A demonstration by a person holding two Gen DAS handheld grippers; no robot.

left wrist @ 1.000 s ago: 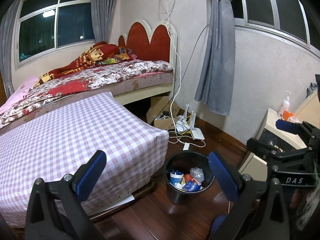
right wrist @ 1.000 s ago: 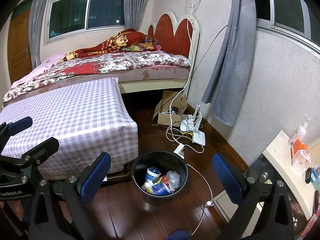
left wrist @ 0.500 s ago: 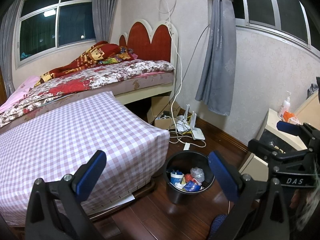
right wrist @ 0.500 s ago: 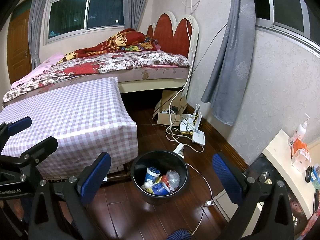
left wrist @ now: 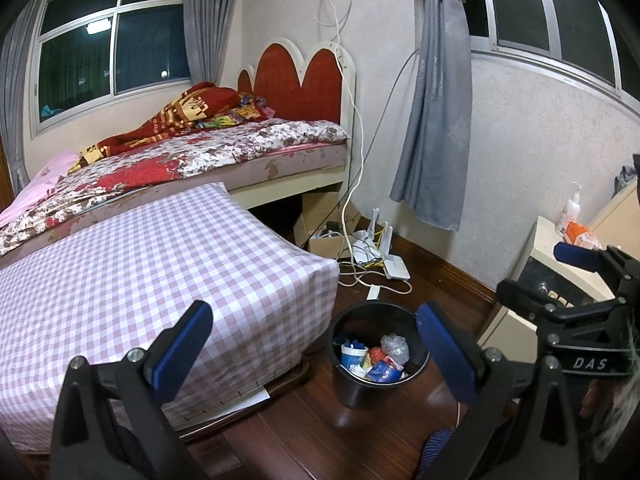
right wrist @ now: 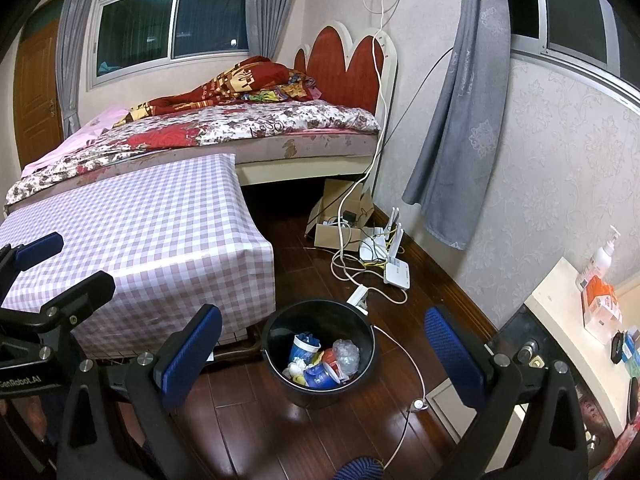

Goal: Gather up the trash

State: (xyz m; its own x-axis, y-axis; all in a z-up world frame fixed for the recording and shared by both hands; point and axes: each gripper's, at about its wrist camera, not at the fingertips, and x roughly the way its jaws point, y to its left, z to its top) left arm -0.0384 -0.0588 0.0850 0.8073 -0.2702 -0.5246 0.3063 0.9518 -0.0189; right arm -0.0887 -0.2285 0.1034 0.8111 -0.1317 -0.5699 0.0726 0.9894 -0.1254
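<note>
Both your grippers, left gripper [left wrist: 314, 342] and right gripper [right wrist: 322, 350], hung wide open and empty above the floor bin [right wrist: 320, 316]; its light, crushable trash [right wrist: 320, 362] probably needed pinching gently.

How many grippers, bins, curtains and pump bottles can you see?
Grippers: 2 (left gripper, right gripper)
Bin: 1
Curtains: 3
Pump bottle: 1
Total: 7
</note>
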